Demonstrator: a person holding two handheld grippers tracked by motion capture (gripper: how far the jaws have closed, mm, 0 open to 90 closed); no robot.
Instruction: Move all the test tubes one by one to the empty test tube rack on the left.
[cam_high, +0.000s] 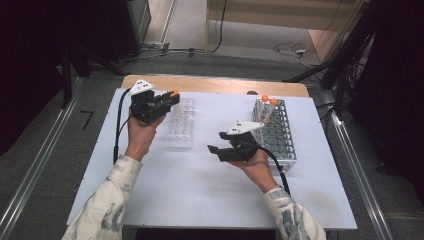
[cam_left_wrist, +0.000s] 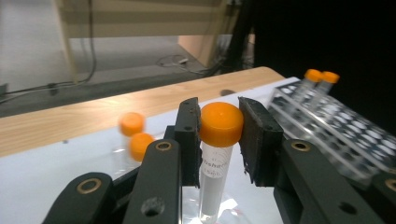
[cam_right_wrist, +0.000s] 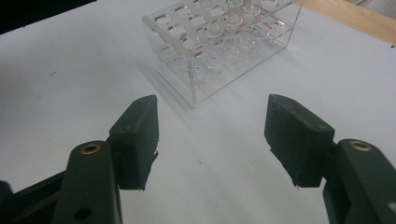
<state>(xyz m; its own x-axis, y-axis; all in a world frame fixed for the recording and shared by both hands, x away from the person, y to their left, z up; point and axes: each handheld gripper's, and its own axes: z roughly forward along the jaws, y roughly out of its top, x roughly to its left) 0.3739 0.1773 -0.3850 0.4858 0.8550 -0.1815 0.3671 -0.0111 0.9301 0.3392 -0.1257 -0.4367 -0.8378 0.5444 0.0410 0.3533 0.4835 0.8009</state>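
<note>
You are pinching the tube (cam_left_wrist: 215, 154) by its orange cap in the left gripper (cam_left_wrist: 218, 125), hanging it upright over the clear rack (cam_high: 181, 123) for seating, while your right gripper (cam_right_wrist: 212, 140) is idling wide open nearby.

The counter (cam_high: 200, 200) has a white top with a strip of bare wood along its far edge, at twelve o'clock. Two racks stand directly on it. A clear acrylic rack (cam_high: 181, 124) sits a little toward eleven o'clock from the middle, its round wells showing empty in the right gripper view (cam_right_wrist: 224, 42). A white grid rack (cam_high: 276, 131) stands at about two o'clock, well apart from the clear one, with two orange-capped tubes (cam_high: 269, 102) upright in its far corner.
</note>
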